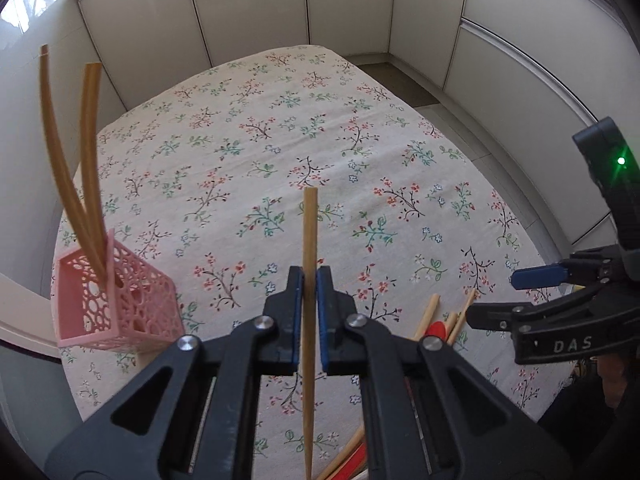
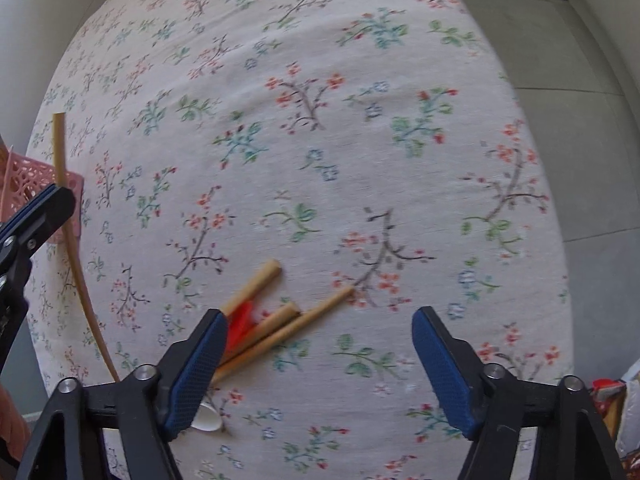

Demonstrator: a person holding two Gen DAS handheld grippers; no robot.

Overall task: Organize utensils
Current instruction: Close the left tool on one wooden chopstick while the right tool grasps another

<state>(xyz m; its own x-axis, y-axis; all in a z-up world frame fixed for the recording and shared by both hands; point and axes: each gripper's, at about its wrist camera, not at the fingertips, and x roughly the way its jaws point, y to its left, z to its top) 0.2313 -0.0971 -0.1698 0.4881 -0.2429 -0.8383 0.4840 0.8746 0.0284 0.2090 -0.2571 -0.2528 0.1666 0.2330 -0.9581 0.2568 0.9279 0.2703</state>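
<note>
My left gripper is shut on a wooden chopstick and holds it above the table, pointing away from me. A pink lattice holder stands at the left with two chopsticks upright in it. My right gripper is open and empty above a pile of chopsticks and a red utensil. The pile also shows in the left wrist view. The right gripper shows at the right of the left wrist view. The held chopstick and the holder show at the left edge of the right wrist view.
A floral tablecloth covers the table. White cabinet panels stand behind it. A white spoon-like piece lies under my right gripper's left finger. Grey floor lies past the table's right edge.
</note>
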